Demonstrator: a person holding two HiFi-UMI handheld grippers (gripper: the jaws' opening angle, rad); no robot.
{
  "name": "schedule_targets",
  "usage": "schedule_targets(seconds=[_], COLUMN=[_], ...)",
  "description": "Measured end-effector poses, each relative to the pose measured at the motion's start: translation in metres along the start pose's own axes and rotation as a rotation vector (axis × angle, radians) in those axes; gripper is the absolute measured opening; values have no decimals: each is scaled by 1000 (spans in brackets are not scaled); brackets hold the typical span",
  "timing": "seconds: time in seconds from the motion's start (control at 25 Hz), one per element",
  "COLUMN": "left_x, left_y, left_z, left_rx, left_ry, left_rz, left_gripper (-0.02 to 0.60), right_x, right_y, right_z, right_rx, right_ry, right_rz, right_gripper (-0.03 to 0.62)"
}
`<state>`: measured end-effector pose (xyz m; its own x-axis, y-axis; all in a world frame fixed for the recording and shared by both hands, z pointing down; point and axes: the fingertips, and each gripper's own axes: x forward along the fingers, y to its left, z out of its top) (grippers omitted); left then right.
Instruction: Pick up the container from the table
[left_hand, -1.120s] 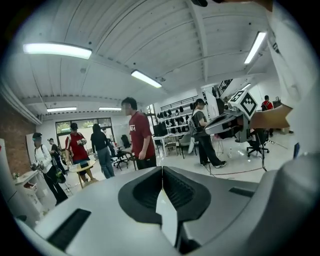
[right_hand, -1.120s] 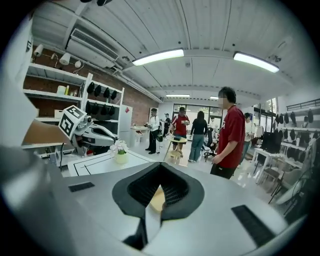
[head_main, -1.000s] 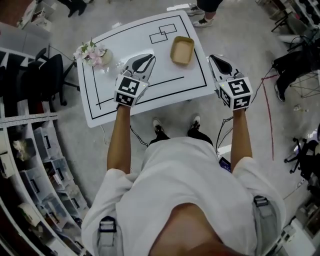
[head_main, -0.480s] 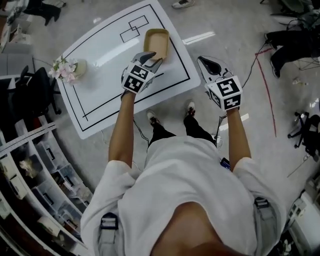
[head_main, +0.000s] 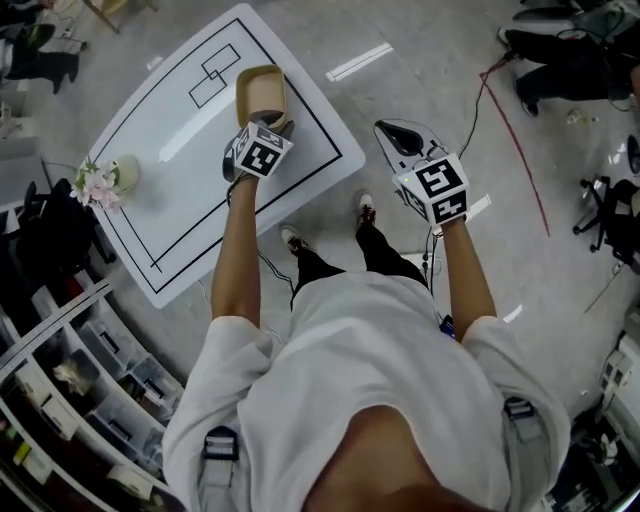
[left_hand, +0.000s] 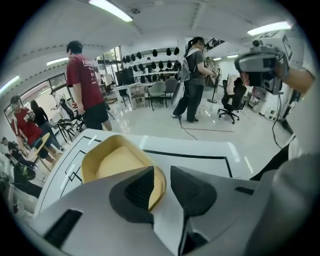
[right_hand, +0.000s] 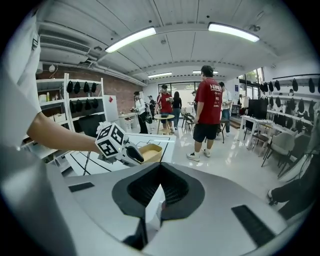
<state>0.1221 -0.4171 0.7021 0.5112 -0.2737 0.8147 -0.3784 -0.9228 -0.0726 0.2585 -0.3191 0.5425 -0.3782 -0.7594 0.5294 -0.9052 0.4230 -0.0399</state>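
Observation:
A shallow tan container (head_main: 262, 92) sits at the far end of the white table (head_main: 170, 150), inside its black outline. My left gripper (head_main: 277, 124) has come down at the container's near edge. In the left gripper view the container (left_hand: 116, 161) lies just ahead, and its near corner rim shows in the gap of the left gripper (left_hand: 161, 173). Those jaws stand apart and are closing, with the pads not pressing on the rim. My right gripper (head_main: 388, 130) hangs shut and empty over the floor, right of the table. It (right_hand: 160, 166) looks toward the container (right_hand: 150, 151).
A small vase of pink flowers (head_main: 103, 182) stands at the table's left end. Shelving (head_main: 70, 370) lines the left side. A red cable (head_main: 520, 150) runs over the floor at the right. Several people (right_hand: 207, 112) stand beyond the table.
My left gripper swung forward and down from the table's middle to the container's near edge, and its jaws went from shut to apart. The right gripper drifted lower beside the table.

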Motion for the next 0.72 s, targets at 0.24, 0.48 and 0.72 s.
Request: schedule_targets(seconds=[0.24,0.48,0.72], left_x=[11,-7,-71], left_y=[1,11,38], left_z=[-6,-6,-3], left_rx=[97,90,-18], left_ry=[99,76,-57], left_rz=[59,116,203], left_gripper=[58,34,33], right_x=[-11,-12,-6], right_y=[-12,-6,8], right_z=[-6,9,50], right_rx=[6,-19,-98], right_ry=[11,-15,-62], right_rz=[-11,-2,5], right_gripper=[14,14,14])
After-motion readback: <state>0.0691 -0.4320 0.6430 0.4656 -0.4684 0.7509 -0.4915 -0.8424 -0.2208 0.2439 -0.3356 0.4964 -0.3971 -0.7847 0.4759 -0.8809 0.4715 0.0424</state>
